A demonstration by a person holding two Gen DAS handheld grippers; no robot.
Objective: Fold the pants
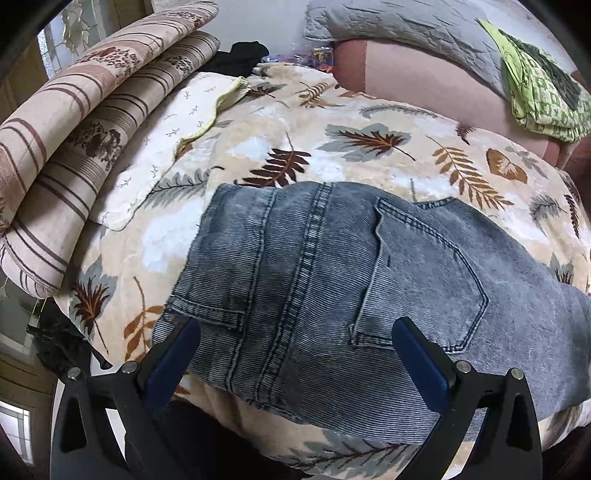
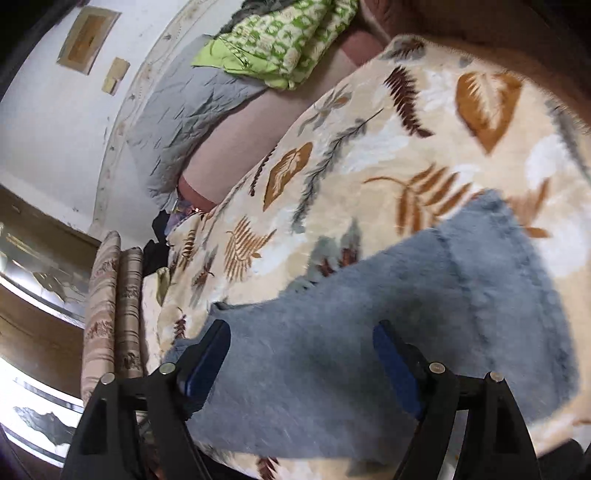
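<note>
Grey-blue jeans [image 1: 332,280] lie flat on a leaf-patterned blanket [image 1: 369,122], back pockets up, waist toward the near bed edge. My left gripper [image 1: 295,347] is open and empty, its blue-padded fingers [image 1: 173,354] spread just above the seat of the jeans. In the right wrist view the jeans [image 2: 369,314] are blurred and stretch away to the right. My right gripper [image 2: 301,354] is open and empty, hovering over the jeans near the bed edge.
Striped folded quilts [image 1: 74,129] lie along the left of the bed. A grey quilt [image 1: 406,26] and a green patterned cloth [image 1: 539,85] sit on a pink mattress [image 1: 406,77] at the back. A black garment [image 1: 240,59] lies at the far side.
</note>
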